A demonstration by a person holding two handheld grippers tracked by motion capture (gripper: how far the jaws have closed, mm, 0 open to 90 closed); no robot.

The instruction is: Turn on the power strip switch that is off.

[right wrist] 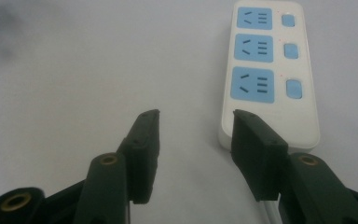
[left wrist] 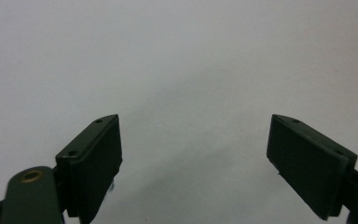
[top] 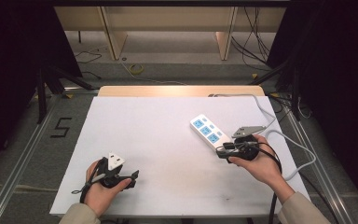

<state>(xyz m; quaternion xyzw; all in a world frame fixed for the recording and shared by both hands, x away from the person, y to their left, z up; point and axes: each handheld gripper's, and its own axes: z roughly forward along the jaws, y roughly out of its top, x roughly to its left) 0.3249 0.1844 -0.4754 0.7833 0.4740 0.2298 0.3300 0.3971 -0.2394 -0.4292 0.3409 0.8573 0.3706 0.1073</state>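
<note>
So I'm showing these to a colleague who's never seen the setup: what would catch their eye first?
Probably the white power strip with three blue sockets, lying on the right side of the white table, its cable looping off the far edge. Next, the right hand-held gripper, jaws open just short of the strip's near end, and the left hand-held gripper, open over bare table.

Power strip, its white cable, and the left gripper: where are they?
power strip [right wrist: 270,112], right gripper view, bare white casing below the nearest socket.
white cable [top: 303,147], high view, the loop right of the strip.
left gripper [left wrist: 195,158], left gripper view, midway between its open jaws.
</note>
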